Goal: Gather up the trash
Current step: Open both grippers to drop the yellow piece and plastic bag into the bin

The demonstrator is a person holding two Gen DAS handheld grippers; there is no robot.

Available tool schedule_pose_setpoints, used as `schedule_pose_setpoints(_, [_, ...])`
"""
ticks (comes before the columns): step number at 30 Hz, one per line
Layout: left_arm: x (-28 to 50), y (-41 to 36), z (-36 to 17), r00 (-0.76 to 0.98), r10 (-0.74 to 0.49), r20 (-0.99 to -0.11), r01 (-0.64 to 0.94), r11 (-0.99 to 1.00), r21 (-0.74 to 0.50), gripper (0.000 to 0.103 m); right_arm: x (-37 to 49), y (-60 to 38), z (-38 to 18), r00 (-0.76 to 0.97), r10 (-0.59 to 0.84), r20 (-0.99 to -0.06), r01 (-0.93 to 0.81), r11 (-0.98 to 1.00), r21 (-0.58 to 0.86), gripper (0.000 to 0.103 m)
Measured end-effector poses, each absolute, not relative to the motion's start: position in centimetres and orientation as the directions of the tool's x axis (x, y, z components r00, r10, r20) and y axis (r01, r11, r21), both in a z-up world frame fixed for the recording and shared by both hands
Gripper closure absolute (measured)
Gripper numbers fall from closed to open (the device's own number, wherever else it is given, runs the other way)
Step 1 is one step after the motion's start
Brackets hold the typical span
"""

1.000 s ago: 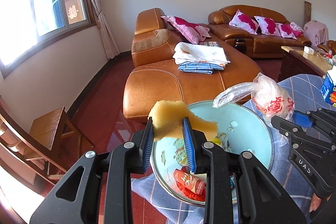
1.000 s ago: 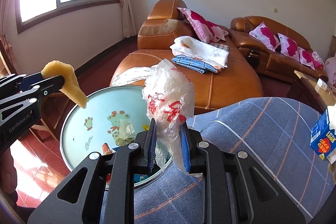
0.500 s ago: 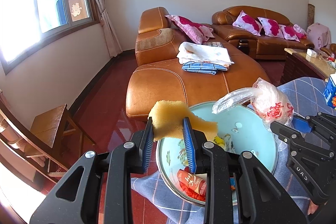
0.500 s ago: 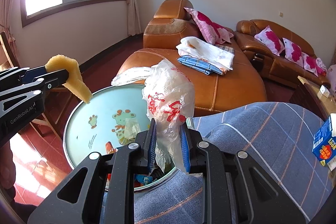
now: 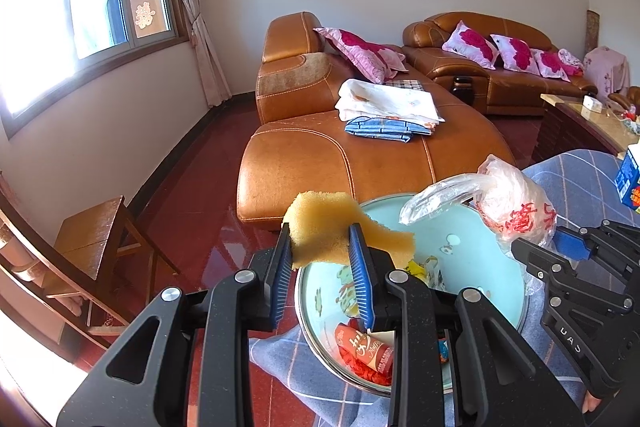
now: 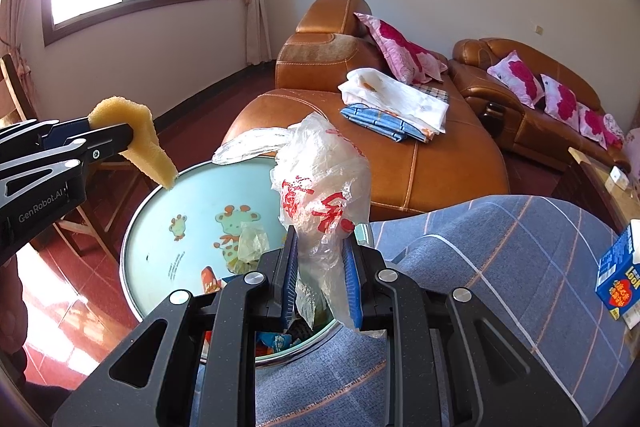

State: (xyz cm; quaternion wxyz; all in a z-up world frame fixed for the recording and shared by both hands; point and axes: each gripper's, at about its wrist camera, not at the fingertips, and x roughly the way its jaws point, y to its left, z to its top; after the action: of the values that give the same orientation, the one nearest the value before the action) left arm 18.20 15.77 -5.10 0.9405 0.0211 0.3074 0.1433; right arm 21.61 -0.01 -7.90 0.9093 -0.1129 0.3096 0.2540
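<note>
over the light-blue basin, which sits on the blue checked cloth, the left gripper pinches a yellow sponge above its near-left rim while the right gripper clamps a crumpled plastic bag above its right rim.
</note>
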Motion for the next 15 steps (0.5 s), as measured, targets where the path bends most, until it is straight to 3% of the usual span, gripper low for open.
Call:
schedule_pose_setpoints(8, [18.72, 15.83, -5.31, 0.774, 0.259, -0.577, -0.237, 0.965, 0.116, 0.071, 21.67, 0.05, -7.97, 0.676, 0.393, -0.624, -0.534, 0.844, -0.047, 0.081])
schedule_pose_setpoints(11, [18.93, 15.98, -5.47, 0.772, 0.254, -0.583, -0.241, 0.965, 0.101, 0.062, 21.57, -0.06, -7.99, 0.679, 0.398, -0.618, -0.534, 0.844, -0.044, 0.078])
schedule_pose_setpoints(13, [18.94, 16.06, -5.53, 0.773, 0.249, -0.584, -0.241, 0.966, 0.093, 0.050, 21.44, -0.23, -7.97, 0.683, 0.400, -0.612, -0.531, 0.846, -0.040, 0.077])
schedule_pose_setpoints(15, [18.93, 16.12, -5.52, 0.772, 0.256, -0.582, -0.247, 0.964, 0.097, 0.041, 21.34, -0.49, -7.89, 0.684, 0.407, -0.605, -0.531, 0.847, -0.031, 0.068])
